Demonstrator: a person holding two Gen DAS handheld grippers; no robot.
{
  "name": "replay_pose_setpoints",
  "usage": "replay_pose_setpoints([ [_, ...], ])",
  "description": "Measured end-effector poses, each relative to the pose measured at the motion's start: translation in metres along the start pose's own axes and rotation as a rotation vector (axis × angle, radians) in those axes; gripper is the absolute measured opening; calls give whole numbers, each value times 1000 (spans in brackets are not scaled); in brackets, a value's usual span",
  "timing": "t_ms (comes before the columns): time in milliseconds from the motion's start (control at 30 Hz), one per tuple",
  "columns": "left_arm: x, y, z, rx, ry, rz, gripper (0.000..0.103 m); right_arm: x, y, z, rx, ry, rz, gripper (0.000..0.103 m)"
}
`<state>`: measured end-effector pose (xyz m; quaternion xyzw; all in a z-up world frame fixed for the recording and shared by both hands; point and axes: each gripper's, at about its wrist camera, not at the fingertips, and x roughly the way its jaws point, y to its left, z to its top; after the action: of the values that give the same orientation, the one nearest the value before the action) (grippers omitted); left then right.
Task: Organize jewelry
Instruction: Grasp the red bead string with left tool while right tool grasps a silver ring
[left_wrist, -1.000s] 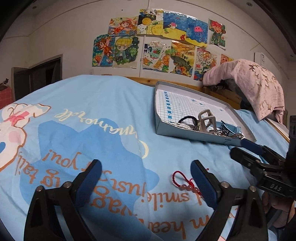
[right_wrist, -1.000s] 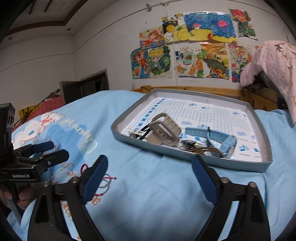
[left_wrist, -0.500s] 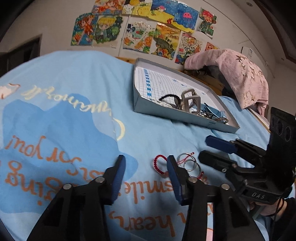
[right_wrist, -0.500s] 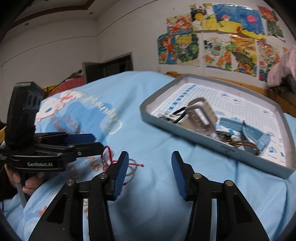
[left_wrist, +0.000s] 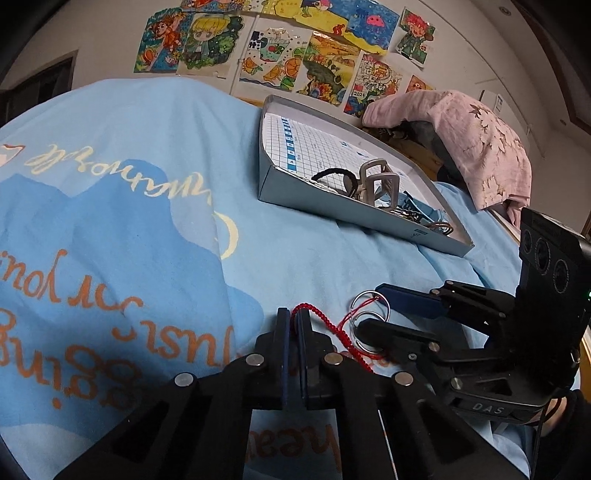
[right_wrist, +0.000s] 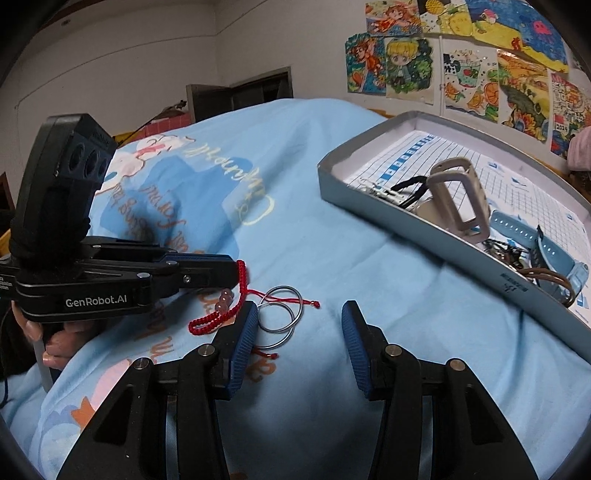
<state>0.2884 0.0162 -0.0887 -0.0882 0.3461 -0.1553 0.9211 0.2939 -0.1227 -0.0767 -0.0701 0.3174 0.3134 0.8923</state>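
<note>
Left gripper (left_wrist: 293, 319) is pinched shut on the red cord bracelet (right_wrist: 218, 319), which lies on the near bed cover (right_wrist: 332, 258) with pink beads, its thin string threading two silver rings (right_wrist: 280, 312). Right gripper (right_wrist: 299, 325) hovers half-open beside the rings, holding nothing. Picking-up step; next likely lifting without snagging, toward the far-right grey tray (right_wrist: 424, 225) of watches.
</note>
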Motion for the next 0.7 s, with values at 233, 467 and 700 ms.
replay_pose_setpoints([
  [233, -4, -2, -1, 7, -18, 12, 4, 1, 3, -1, -8, 18, 0, 17],
  [467, -6, -2, -2, 10, -26, 14, 4, -7, 3, -2, -1, -21, -34, 4],
  [700, -10, -1, -2, 8, -46, 18, 4, -15, -4, -1, 23, -67, -68, 4],
])
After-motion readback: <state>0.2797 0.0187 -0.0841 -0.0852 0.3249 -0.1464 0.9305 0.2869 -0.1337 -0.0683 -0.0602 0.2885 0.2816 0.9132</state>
